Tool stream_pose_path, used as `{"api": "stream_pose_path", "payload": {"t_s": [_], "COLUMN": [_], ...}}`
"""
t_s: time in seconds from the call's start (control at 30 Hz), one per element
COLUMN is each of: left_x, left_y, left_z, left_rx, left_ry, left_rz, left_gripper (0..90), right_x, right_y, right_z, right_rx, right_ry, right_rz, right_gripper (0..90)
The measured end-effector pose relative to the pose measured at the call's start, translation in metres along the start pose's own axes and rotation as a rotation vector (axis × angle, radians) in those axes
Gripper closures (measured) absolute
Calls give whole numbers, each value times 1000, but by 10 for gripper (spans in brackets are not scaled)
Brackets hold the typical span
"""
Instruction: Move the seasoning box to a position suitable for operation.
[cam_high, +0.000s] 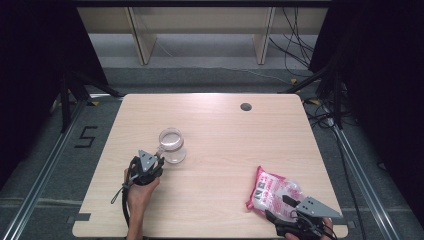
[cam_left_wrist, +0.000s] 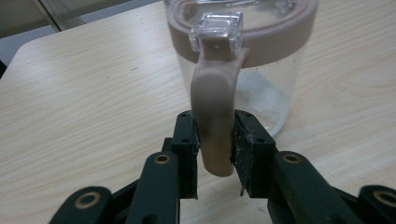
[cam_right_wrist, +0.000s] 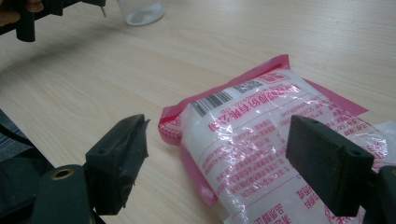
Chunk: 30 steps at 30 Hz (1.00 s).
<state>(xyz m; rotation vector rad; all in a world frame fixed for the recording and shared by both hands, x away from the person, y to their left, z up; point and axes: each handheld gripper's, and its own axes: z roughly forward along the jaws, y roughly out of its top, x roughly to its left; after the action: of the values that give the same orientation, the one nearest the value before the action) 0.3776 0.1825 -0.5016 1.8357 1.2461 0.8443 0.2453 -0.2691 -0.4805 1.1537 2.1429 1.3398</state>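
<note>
On the left of the counter (cam_high: 210, 150), the left tongs (cam_left_wrist: 213, 149) are clenched on the handle (cam_left_wrist: 212, 116) of the lidded clear jar (cam_left_wrist: 261, 70); that narrow hold could let it swing or tip if lifted. On the right, the right tongs (cam_right_wrist: 224, 154) gape wide over the pink-edged bag of white granules (cam_right_wrist: 261, 135), whose slick film might slip when pinched.

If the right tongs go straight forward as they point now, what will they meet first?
Most likely the pink-and-white bag: it lies on the table between the open jaws of the right tongs. How far ahead it lies is hard to judge.
</note>
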Motion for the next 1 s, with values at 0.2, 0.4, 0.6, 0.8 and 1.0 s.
{"api": "stream_pose_path", "payload": {"t_s": [0.2, 0.4, 0.6, 0.8, 1.0], "left_x": [6, 14, 15, 5, -17], "left_y": [3, 7, 11, 14, 11], "left_z": [8, 21, 30, 34, 23], "left_rx": [2, -13, -20, -39, -50], "left_ry": [45, 68, 39, -55, -100], "left_rz": [-15, -30, -10, 27, 63], "left_gripper": [735, 767, 790, 811, 800], "right_x": [0, 0, 1, 0, 0], "right_y": [0, 0, 0, 0, 0], "right_z": [0, 0, 0, 0, 0], "right_rx": [1, 2, 4, 0, 2], "right_ry": [1, 3, 7, -2, -2], "right_rz": [0, 0, 10, -6, -8], "right_gripper": [215, 215, 215, 215, 215]}}
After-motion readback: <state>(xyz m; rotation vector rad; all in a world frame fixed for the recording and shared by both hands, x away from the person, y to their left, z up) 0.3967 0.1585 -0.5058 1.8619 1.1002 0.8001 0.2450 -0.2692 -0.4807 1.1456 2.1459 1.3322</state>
